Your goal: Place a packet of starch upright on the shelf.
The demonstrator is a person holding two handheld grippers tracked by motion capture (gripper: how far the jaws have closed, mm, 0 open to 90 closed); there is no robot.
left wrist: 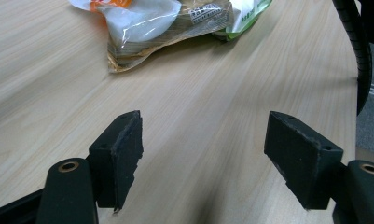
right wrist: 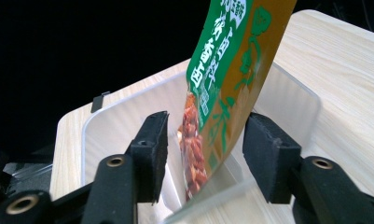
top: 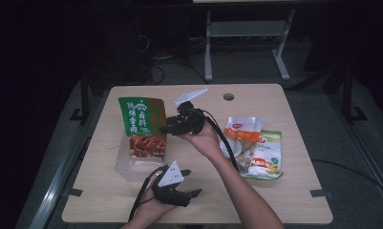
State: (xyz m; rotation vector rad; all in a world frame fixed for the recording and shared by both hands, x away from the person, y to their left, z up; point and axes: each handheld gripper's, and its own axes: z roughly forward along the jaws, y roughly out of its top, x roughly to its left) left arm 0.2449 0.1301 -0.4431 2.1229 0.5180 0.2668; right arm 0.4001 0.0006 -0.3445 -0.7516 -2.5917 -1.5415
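A green and orange food packet [top: 141, 125] stands upright in a clear plastic box [top: 126, 166] at the table's left. My right gripper [top: 169, 127] reaches in from the right at the packet's edge. In the right gripper view the packet [right wrist: 222, 93] hangs between the jaws of my right gripper [right wrist: 208, 120], which stand apart; a gap shows beside the left pad [right wrist: 152, 154], so nothing is clamped. My left gripper [top: 193, 182] rests near the front edge, open and empty, and in the left gripper view my left gripper [left wrist: 205, 126] has only bare wood between its jaws.
Two more snack bags lie at the table's right, a white and orange one [top: 244, 134] and a green-edged one [top: 268, 156]; the white one [left wrist: 147, 23] also lies ahead of the left gripper. The wooden table [top: 294, 191] has a cable hole [top: 228, 97] at the back.
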